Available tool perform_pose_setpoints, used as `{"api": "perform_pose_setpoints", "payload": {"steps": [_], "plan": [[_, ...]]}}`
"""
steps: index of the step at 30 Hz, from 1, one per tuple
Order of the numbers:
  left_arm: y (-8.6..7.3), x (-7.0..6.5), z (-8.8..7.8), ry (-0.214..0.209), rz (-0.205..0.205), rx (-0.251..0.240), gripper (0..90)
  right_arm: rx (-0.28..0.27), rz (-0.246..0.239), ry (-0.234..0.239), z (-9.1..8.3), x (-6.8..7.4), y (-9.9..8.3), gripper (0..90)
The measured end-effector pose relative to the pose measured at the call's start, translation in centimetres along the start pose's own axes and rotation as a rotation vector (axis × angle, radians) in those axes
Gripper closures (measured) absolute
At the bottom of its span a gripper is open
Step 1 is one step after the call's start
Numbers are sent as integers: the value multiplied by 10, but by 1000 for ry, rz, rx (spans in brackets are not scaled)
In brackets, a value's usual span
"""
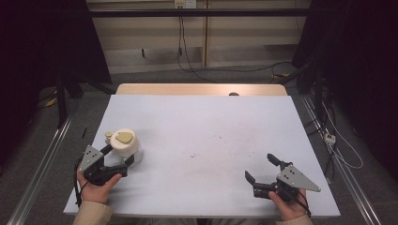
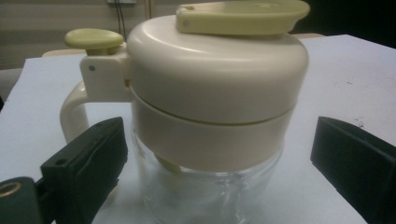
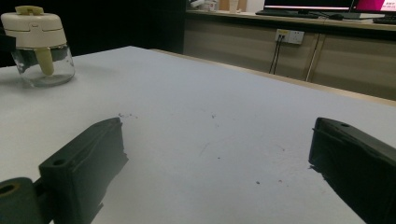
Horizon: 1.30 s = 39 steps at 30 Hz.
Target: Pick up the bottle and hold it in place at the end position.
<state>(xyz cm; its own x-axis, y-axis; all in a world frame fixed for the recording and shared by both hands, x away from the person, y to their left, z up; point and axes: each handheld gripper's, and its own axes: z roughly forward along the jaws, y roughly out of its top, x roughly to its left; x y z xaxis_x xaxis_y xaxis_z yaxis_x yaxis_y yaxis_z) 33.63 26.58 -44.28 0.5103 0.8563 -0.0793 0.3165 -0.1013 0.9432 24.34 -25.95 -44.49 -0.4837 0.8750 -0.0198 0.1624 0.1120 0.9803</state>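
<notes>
**Close squarely on the jar before you lift**

Your left gripper (image 1: 118,161) sits at the near-left of the table (image 1: 211,122) with its jaws spread wide on either side of the glass jar (image 2: 212,186), not yet touching it. In the left gripper view the jaws flank the clear glass body, below the cream lid (image 2: 215,79). Judge your height before you squeeze: gripping the glass just under the lid band looks safest, since smooth glass may slip and the lid could turn or lift off. Keep the side handle (image 2: 72,112) clear of the jaw next to it. Your right gripper (image 1: 263,173) rests near-right, jaws wide and empty, well apart from the jar.

The jar's base is cut off in the left gripper view, and whether it holds anything is hard to tell. A small dark thing at the table's far edge is too small to identify.
</notes>
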Motion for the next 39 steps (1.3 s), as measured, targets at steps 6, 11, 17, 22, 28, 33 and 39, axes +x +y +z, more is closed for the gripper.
{"api": "perform_pose_setpoints", "payload": {"steps": [6, 11, 17, 22, 28, 33, 39], "plan": [[1, 1, 6, 2, 4, 6, 35, -1, 3, 0, 0, 0, 0, 31], [2, 1, 11, 14, 5, -3, 37, -5, 5, -1, 0, 0, 0, 31], [3, 1, 18, 24, 1, -5, 38, -5, 9, 0, 0, 0, 0, 32], [4, 1, 26, 32, -1, -11, 39, -5, 8, -2, 0, -1, 0, 32], [4, 0, 33, 44, -12, -16, 32, -3, 13, 0, 0, 0, 0, 32], [4, -2, 39, 64, -6, -21, 34, -5, 15, 2, 0, -1, 0, 32], [4, -1, 43, 64, -21, -29, 44, -5, 16, 0, 0, -1, -1, 32]]}}
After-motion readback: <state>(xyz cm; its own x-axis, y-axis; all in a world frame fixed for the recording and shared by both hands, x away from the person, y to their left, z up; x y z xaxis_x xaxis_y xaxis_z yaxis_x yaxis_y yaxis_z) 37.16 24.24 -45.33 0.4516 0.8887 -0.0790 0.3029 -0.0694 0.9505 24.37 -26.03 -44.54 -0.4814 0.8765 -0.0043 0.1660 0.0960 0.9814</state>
